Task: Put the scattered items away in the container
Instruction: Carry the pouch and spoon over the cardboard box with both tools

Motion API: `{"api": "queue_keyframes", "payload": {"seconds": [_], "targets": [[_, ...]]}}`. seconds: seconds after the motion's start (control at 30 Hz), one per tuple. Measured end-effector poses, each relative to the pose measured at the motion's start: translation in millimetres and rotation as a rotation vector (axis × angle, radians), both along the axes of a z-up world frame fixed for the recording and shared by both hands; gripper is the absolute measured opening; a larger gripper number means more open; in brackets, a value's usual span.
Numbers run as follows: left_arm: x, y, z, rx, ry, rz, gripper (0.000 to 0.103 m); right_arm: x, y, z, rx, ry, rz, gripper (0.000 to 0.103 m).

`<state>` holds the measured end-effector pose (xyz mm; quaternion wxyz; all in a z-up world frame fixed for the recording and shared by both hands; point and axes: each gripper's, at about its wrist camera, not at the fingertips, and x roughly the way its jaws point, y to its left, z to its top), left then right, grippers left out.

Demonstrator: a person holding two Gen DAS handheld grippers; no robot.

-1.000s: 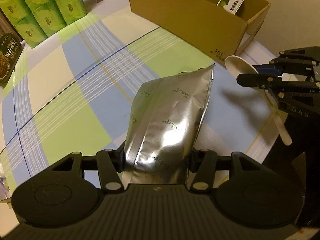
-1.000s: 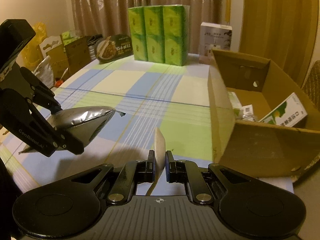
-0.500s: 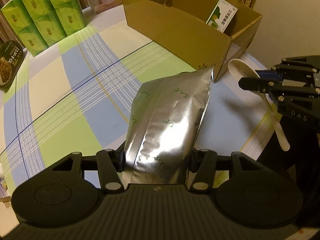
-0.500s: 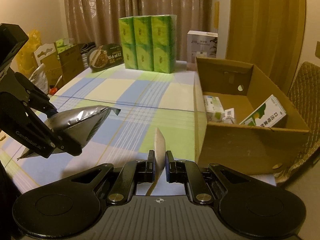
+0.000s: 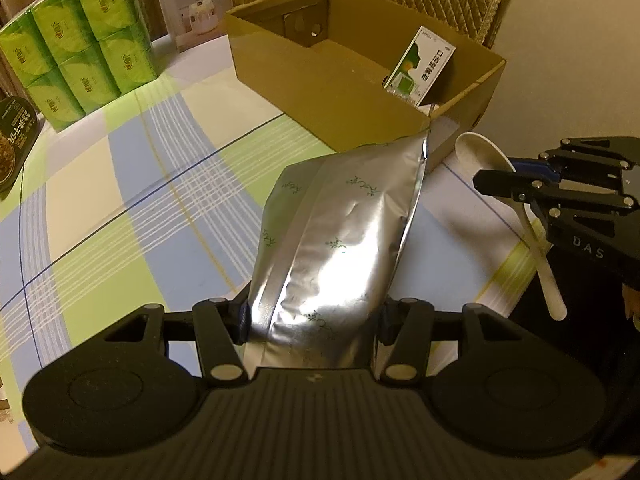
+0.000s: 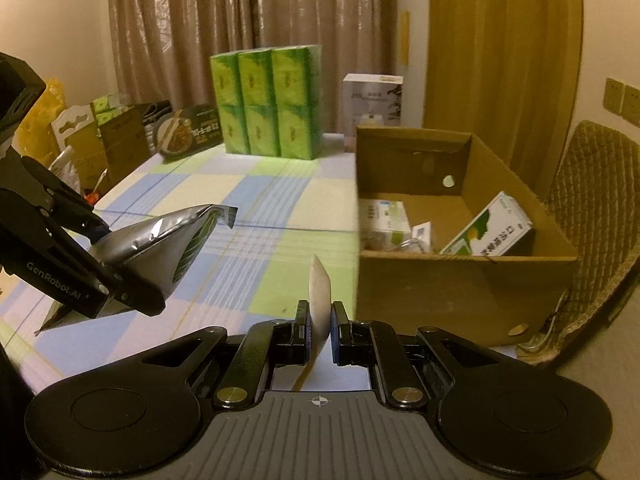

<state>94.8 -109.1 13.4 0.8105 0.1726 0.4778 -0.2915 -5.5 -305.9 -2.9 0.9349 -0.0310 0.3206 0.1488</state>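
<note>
Silver foil pouch point(image 5: 332, 248) is hanging clamped in the left gripper point(image 5: 312, 316) fingers near the cardboard box point(image 5: 320, 80); right gripper point(image 6: 320, 332) fingers are pinching a white spoon point(image 6: 320, 292) beside it.

2 close wrist views, both toward the cardboard box point(image 5: 344, 92) point(image 6: 460, 280)

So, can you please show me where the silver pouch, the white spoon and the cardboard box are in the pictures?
silver pouch point(image 5: 332, 248), left wrist view, middle of its foil face.
white spoon point(image 5: 478, 152), left wrist view, on the bowl.
cardboard box point(image 6: 448, 284), right wrist view, on the near outer wall.
</note>
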Motion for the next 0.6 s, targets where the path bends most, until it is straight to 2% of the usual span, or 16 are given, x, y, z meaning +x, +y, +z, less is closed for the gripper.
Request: {"api": "queue_keyframes", "payload": {"seconds": [0.6], "targets": [[9,-39,27,-0.130,-0.008,0.010,0.050,7,-48,27,0.014,-0.053,-0.103,0.006]]}}
